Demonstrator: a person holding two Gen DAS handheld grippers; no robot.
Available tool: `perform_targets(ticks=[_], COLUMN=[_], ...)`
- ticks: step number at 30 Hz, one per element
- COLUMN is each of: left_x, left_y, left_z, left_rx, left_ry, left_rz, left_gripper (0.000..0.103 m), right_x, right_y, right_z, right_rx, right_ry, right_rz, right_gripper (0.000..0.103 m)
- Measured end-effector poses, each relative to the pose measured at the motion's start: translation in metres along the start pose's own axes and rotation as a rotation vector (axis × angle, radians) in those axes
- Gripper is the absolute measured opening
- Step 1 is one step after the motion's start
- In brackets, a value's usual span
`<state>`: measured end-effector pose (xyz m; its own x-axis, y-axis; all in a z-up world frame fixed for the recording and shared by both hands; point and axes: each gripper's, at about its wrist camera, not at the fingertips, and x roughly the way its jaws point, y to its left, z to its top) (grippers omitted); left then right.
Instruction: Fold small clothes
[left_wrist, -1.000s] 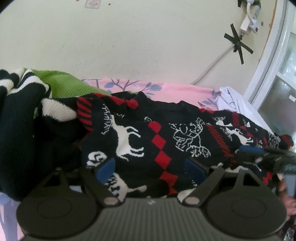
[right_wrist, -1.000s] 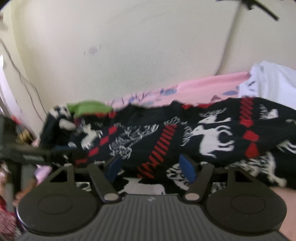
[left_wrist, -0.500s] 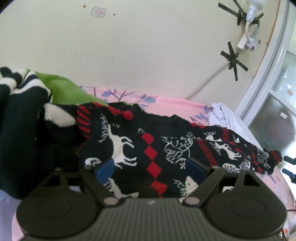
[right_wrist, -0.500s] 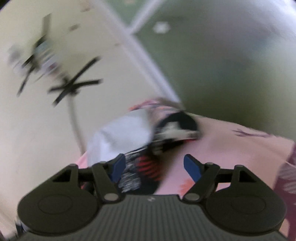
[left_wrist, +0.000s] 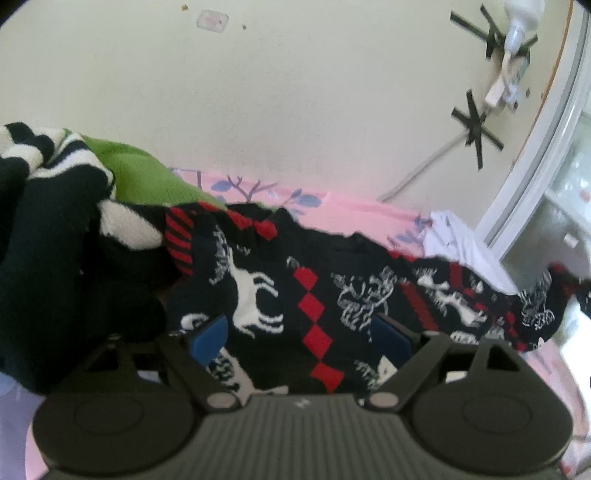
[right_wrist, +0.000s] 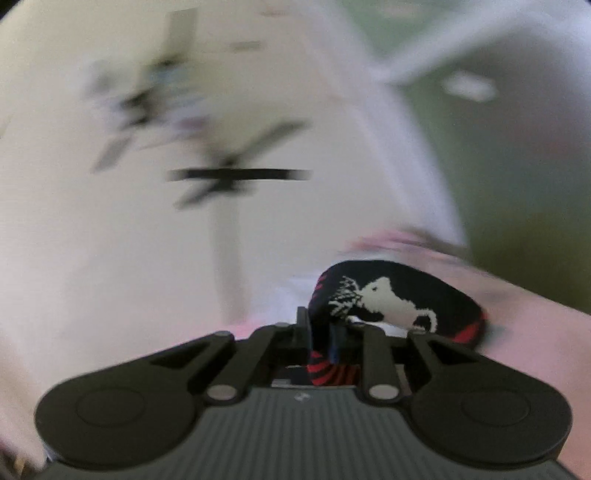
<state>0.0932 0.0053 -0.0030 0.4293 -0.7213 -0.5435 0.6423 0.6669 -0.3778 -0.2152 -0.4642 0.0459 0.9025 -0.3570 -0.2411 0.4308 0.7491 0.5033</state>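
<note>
Cream painted wall (left_wrist: 295, 110) fills the upper half of the left wrist view; black tape crosses (left_wrist: 476, 127) pin a white cable (left_wrist: 417, 173) to it at right. A white window frame (left_wrist: 543, 136) curves down the right edge.

Pink bed sheet with blue branch print (left_wrist: 332, 203) runs along the foot of the wall.

Black knitted sweater with white reindeer and red diamond pattern (left_wrist: 314, 288) lies spread across the sheet from centre to right. One sleeve trails off toward the right edge.

Black-and-white striped knit garment (left_wrist: 48, 229) heaps at left, touching the sweater's left side. A green knit garment (left_wrist: 140, 177) sits behind it against the wall. A white cloth (left_wrist: 458, 236) lies bunched behind the sweater's right end, near the window frame.

Left tongs (left_wrist: 299, 341): blue pads set wide apart, nothing between them. They are low over the near edge of the sweater; contact with the fabric cannot be told.

Right wrist view is heavily motion-blurred; wall (right_wrist: 110, 240) and tape cross (right_wrist: 236, 175) smear. Right tongs (right_wrist: 327, 341): fingers drawn close together, pinched on a fold of the same reindeer sweater (right_wrist: 391, 302). Red-striped cuff fabric shows between the fingers. The held piece arches up and to the right of the tongs, a white reindeer figure facing the camera. Pink sheet (right_wrist: 535, 332) shows behind it at right.
</note>
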Motion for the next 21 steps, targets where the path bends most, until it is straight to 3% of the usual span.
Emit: perform_targets(ticks=[5, 7, 8, 10, 14, 21], left_x=[-0.014, -0.017, -0.017, -0.017, -0.016, -0.011], left_y=[0.004, 0.007, 0.009, 0.012, 0.015, 0.000], left_z=[0.006, 0.007, 0.008, 0.009, 0.010, 0.004], left_rx=[-0.033, -0.044, -0.051, -0.062, -0.088, -0.027], left_ry=[-0.053, -0.060, -0.062, -0.059, -0.058, -0.045], left_rz=[-0.037, -0.047, -0.049, -0.043, -0.058, -0.059], left_gripper=[0.087, 0.088, 0.089, 0.089, 0.089, 0.089], right_x=[0.025, 0.043, 0.052, 0.057, 0.031, 0.026], right_y=[0.131, 0.176, 0.196, 0.219, 0.203, 0.106], right_z=[-0.026, -0.058, -0.078, -0.113, -0.142, -0.093], right_rx=[-0.206, -0.291, -0.365, -0.492, -0.631, -0.420], right_ry=[0.066, 0.150, 0.231, 0.337, 0.319, 0.259], right_rz=[0.263, 0.361, 0.401, 0.459, 0.469, 0.203], right_gripper=[0.021, 0.037, 0.057, 0.059, 0.059, 0.060])
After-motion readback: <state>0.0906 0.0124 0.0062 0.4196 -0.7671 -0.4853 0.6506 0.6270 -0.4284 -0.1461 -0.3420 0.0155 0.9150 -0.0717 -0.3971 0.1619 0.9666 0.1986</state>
